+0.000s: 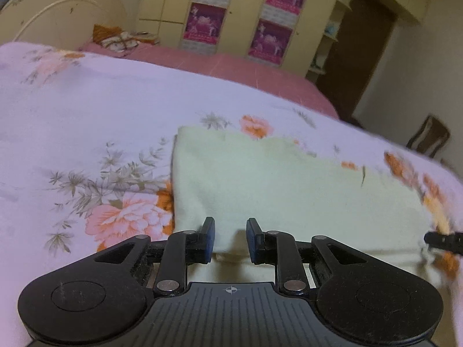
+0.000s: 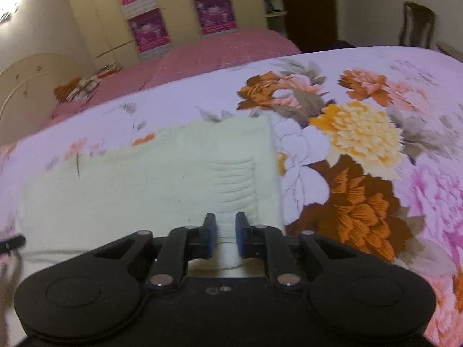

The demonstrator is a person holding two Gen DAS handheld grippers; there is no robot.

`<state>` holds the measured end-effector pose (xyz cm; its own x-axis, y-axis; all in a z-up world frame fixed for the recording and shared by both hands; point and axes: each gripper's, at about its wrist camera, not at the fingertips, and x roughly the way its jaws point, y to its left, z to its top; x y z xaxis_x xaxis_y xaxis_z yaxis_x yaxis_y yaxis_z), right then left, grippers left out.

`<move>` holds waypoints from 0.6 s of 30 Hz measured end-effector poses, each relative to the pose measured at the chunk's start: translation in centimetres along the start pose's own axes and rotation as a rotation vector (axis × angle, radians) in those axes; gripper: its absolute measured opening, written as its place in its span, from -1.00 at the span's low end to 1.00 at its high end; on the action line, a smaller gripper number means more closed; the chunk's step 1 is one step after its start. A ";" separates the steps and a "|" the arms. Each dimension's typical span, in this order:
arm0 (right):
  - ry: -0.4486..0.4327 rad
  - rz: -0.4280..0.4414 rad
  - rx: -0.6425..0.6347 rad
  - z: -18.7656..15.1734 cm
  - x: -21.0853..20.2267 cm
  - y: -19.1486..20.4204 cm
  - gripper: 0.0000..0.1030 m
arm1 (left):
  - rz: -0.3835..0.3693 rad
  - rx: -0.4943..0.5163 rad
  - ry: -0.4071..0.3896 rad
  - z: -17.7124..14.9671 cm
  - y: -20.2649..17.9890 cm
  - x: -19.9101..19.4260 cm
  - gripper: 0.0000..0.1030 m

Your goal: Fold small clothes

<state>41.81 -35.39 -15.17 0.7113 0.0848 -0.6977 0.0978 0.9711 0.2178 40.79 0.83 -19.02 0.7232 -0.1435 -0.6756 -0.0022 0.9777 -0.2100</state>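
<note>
Left hand-held gripper (image 1: 230, 238) and right hand-held gripper (image 2: 225, 235) — both spread — straddle the cream garment's (image 1: 289, 185) near edge on floral bedspread (image 1: 86, 110).

No readable wording is showing anywhere in this bedroom: the magenta posters (image 1: 205, 21) hanging on the cream wardrobe doors (image 1: 162, 5) are carrying print too blurred to make out, and a small crosshair mark (image 1: 230, 290) is appearing on the left gripper's (image 1: 230, 240) ribbed black body, with no letters or numbers beside it.
</note>
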 end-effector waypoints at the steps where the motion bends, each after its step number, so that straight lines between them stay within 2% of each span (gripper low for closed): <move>1: 0.014 -0.005 -0.017 -0.3 0.3 0.4 -0.49 | 0.009 0.023 0.006 -0.4 -0.1 0.3 -0.52; 3: 0.068 -0.016 -0.045 -1.0 1.5 0.5 -0.52 | 0.014 0.029 -0.003 -0.5 -0.2 0.2 -0.52; 6: 0.061 -0.002 -0.026 -1.0 0.1 0.3 -0.51 | 0.018 0.008 0.015 -0.1 -0.7 -1.0 -0.45; 7: 0.051 0.009 -0.017 -1.0 -0.5 0.2 -0.47 | 0.003 0.012 0.012 -0.2 -1.0 -1.5 -0.33; 8: 0.041 0.023 -0.014 -1.1 -1.2 0.2 -0.47 | -0.003 0.021 0.008 -0.6 -1.3 -2.0 0.12; 9: 0.039 0.034 -0.018 -1.2 -1.7 0.3 -0.47 | 0.003 0.027 0.002 -0.9 -1.6 -2.4 0.39; 11: 0.042 0.051 -0.031 -1.5 -2.0 0.7 -0.47 | 0.006 0.068 -0.035 -1.3 -2.8 -2.9 0.39; 13: 0.052 0.067 -0.056 -1.2 -1.5 1.5 -0.47 | -0.003 0.103 -0.036 -0.5 -4.2 -2.5 0.39; 18: 0.034 0.075 -0.098 0.6 -0.7 3.0 -0.46 | -0.012 0.032 0.004 0.3 -5.1 -0.9 0.39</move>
<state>42.00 -32.67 -13.66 0.6898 0.1639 -0.7052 -0.0247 0.9788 0.2034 40.32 -3.98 -17.14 0.7204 -0.1557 -0.6759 0.0286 0.9803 -0.1955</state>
